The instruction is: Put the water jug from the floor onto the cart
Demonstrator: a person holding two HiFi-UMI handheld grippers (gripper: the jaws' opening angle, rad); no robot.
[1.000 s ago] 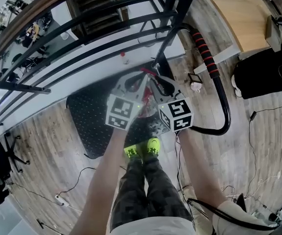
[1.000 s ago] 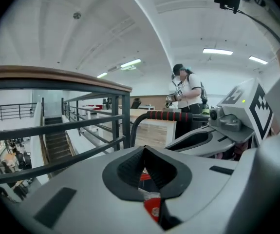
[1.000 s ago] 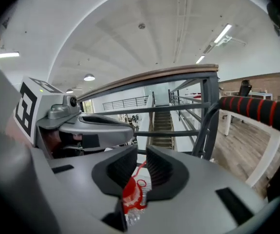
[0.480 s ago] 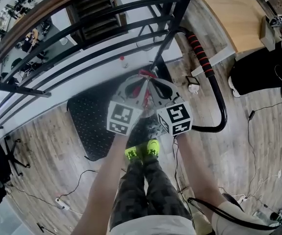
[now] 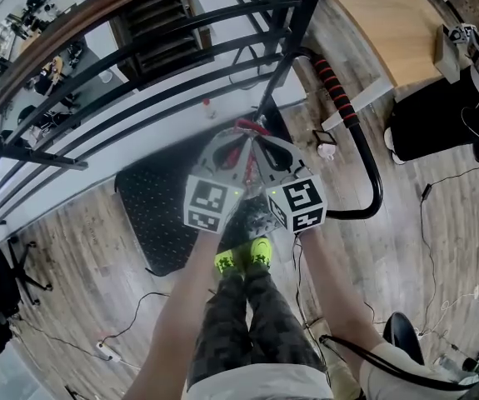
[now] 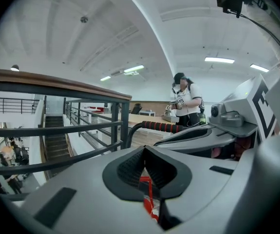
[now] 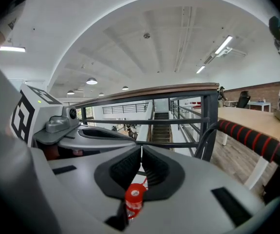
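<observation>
The head view looks steeply down from over the railing [image 5: 297, 19], with the floor [image 5: 72, 240] far below. The left claw [image 6: 144, 155] view and right claw [image 7: 140, 152] view sit low, close behind their own jaws, facing nearly level at the railing from one side. All three share the railing and the handle [image 5: 339, 90] beside it.

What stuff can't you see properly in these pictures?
- The water jug: in the head view, its body is mostly hidden under the left gripper and the right gripper. The gripper views show only red bits between shut jaws.
- The cart: in the head view, any wheels are hidden beneath its deck.
- The distant person: in the left gripper view, too small for detail.
</observation>
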